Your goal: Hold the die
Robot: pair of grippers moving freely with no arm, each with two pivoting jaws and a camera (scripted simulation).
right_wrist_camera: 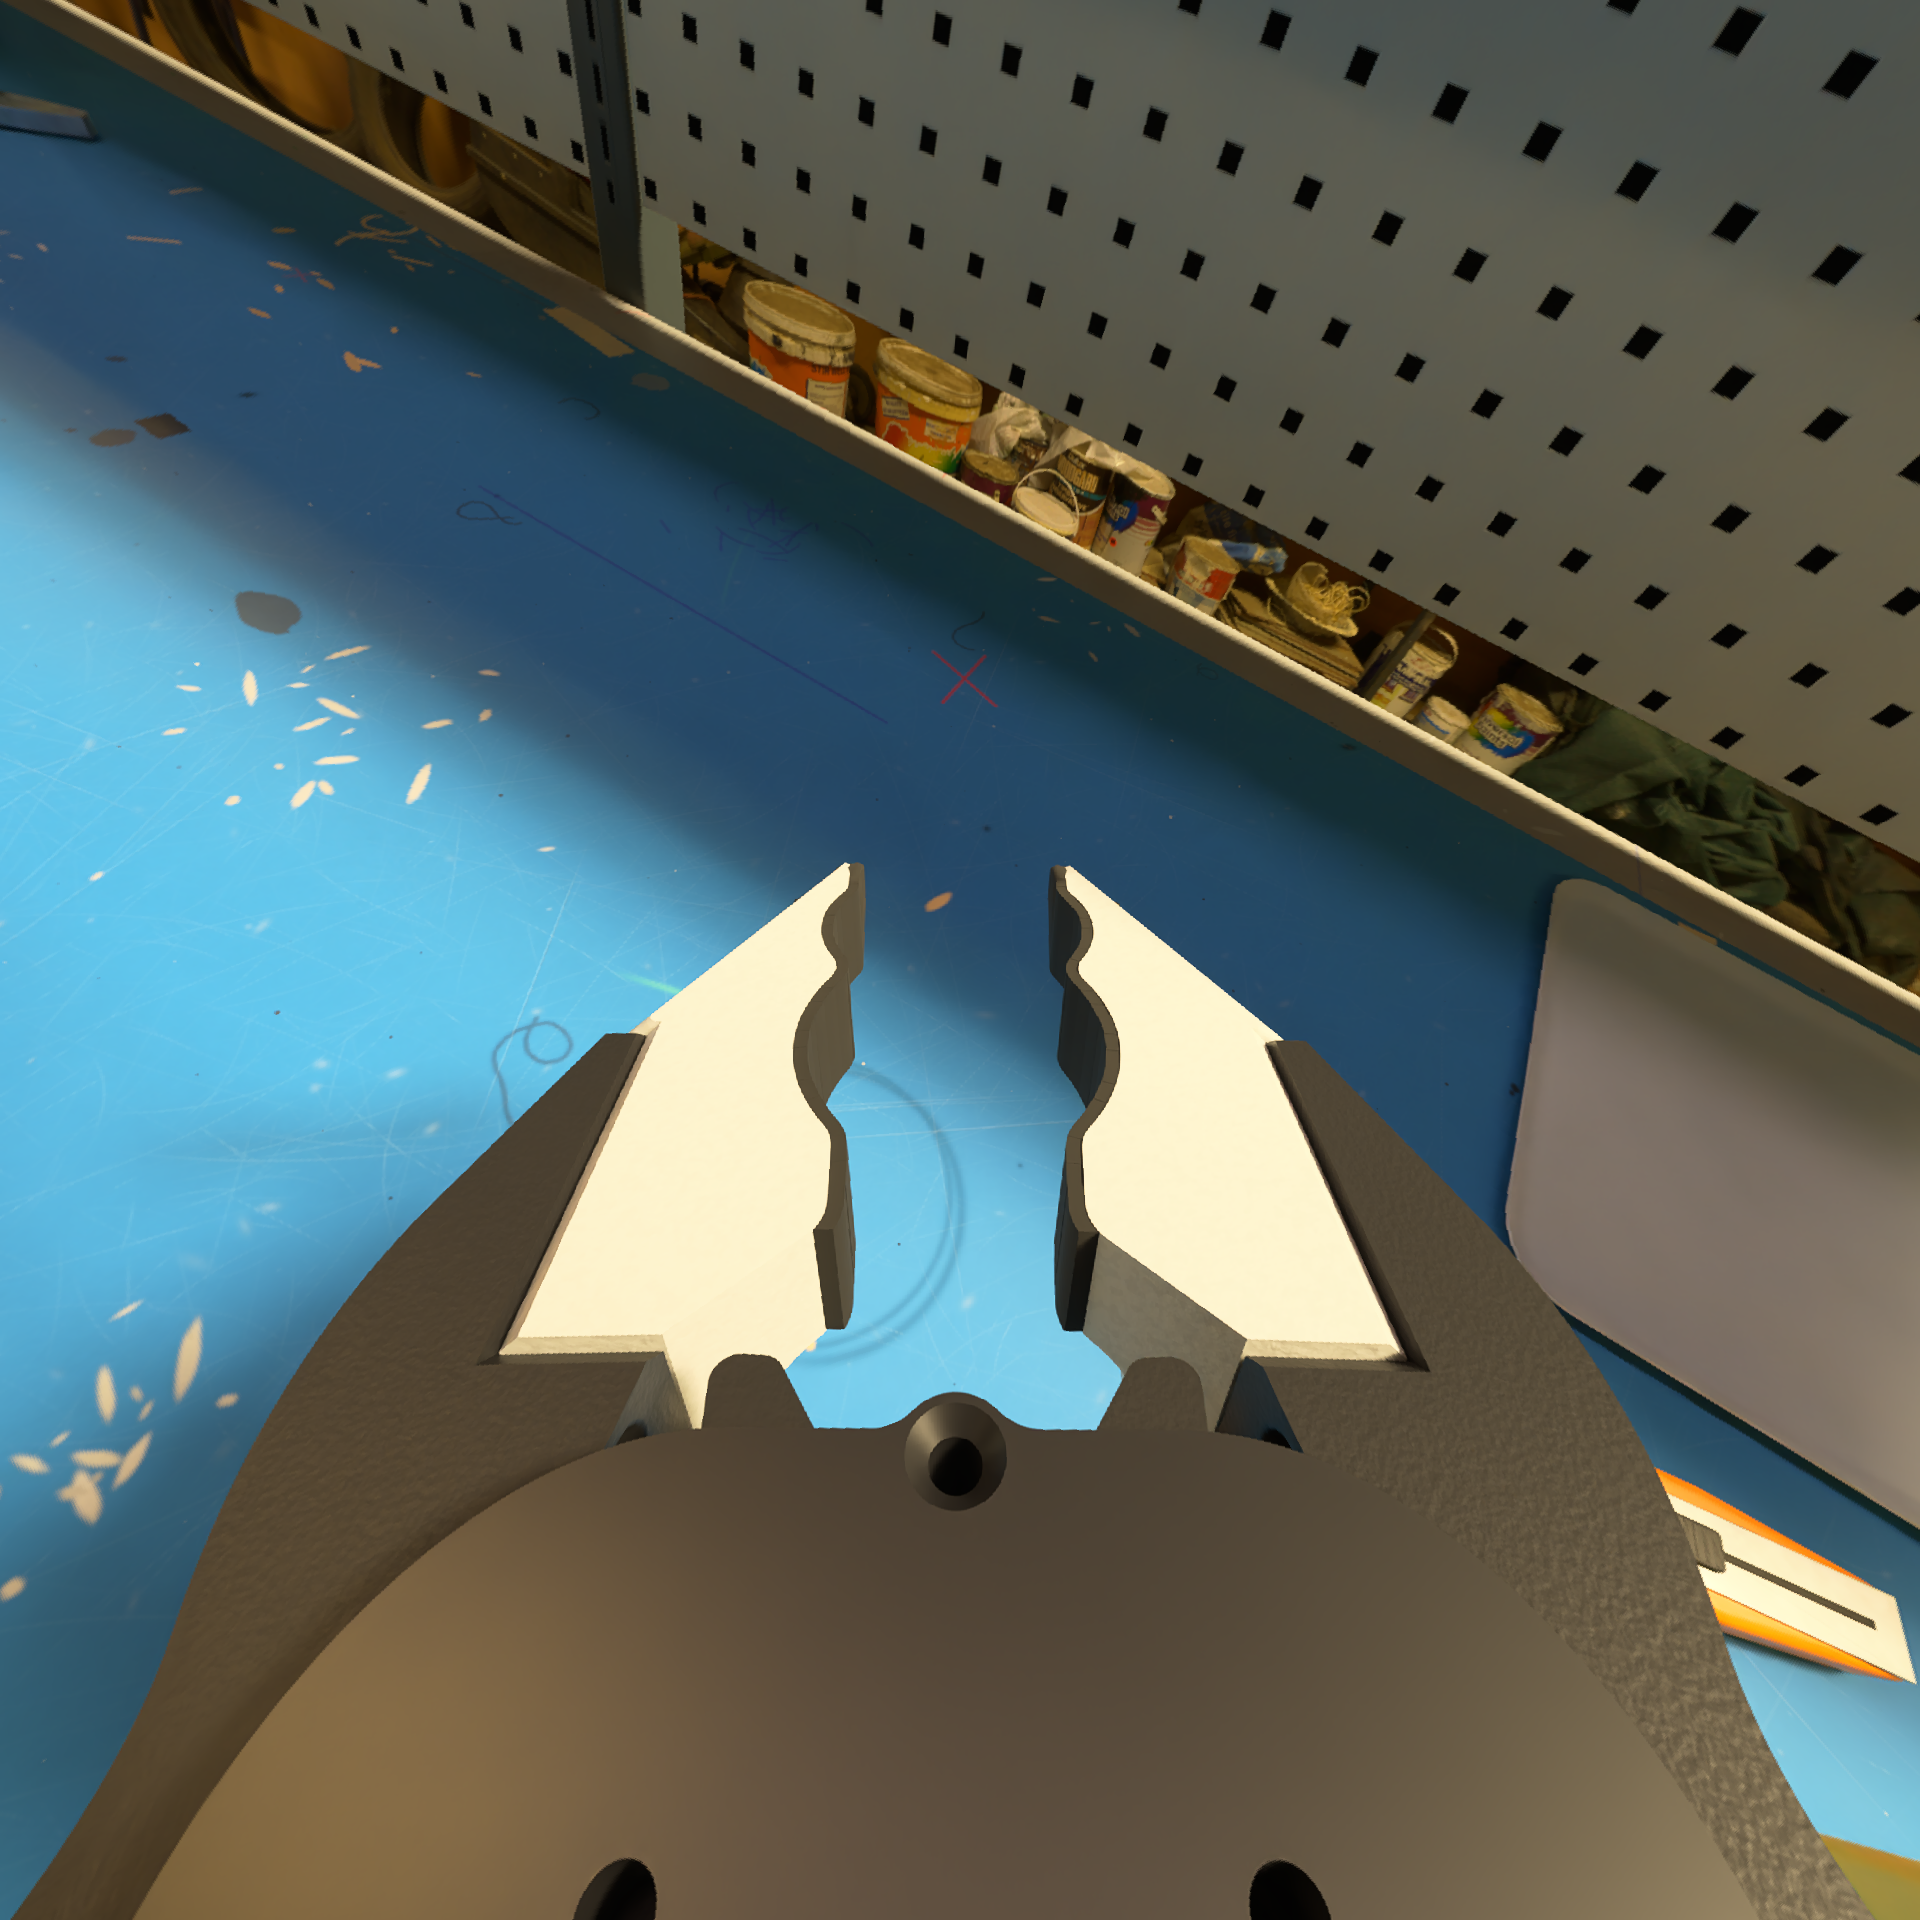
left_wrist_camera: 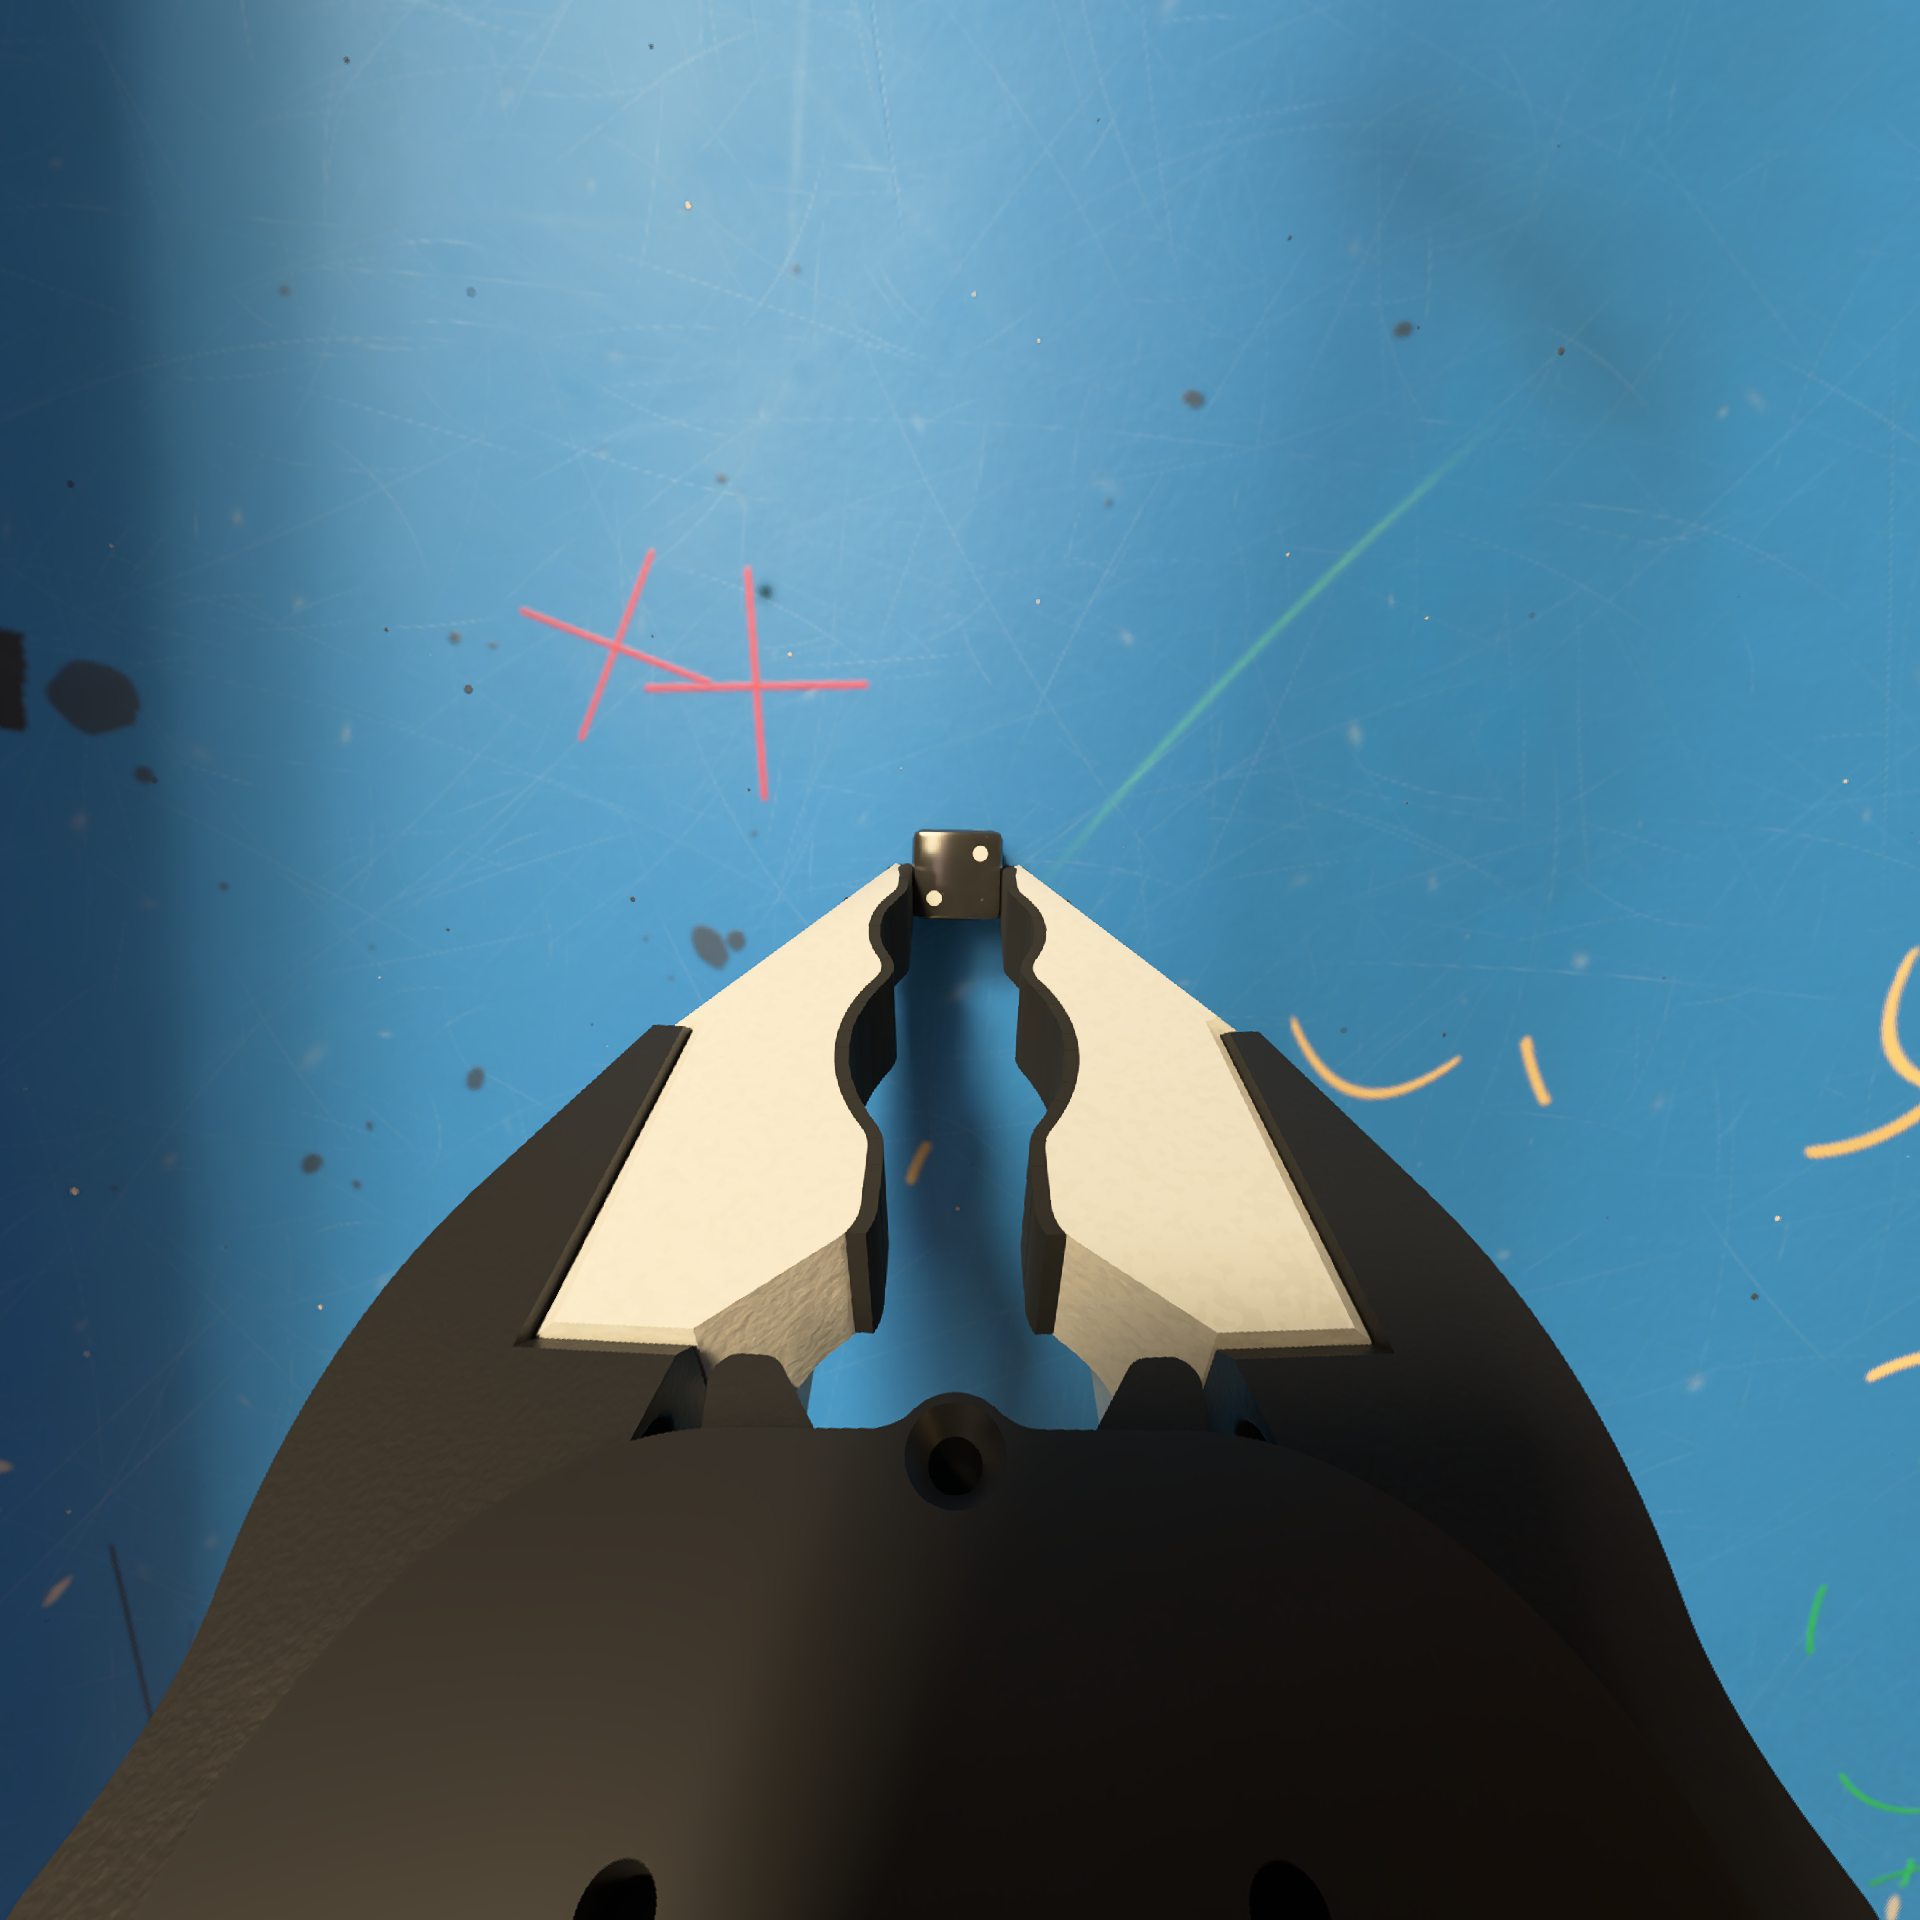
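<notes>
In the left wrist view a small black die (left_wrist_camera: 957, 875) with two white pips on its near face sits pinched between the tips of my left gripper (left_wrist_camera: 957, 891). The gripper is shut on it above the blue table (left_wrist_camera: 1351, 312). The die's lower part is partly hidden by the fingertips (left_wrist_camera: 902, 899). In the right wrist view my right gripper (right_wrist_camera: 956, 914) is open and empty, its fingers apart over the blue table (right_wrist_camera: 312, 935). The die does not show in that view.
Red, green and orange marks and dark spots cover the table. In the right wrist view a white board (right_wrist_camera: 1714, 1195) lies at the right, an orange and white tool (right_wrist_camera: 1797, 1600) below it. A pegboard (right_wrist_camera: 1351, 208) and a shelf of paint cans (right_wrist_camera: 914, 395) stand behind the table's back edge.
</notes>
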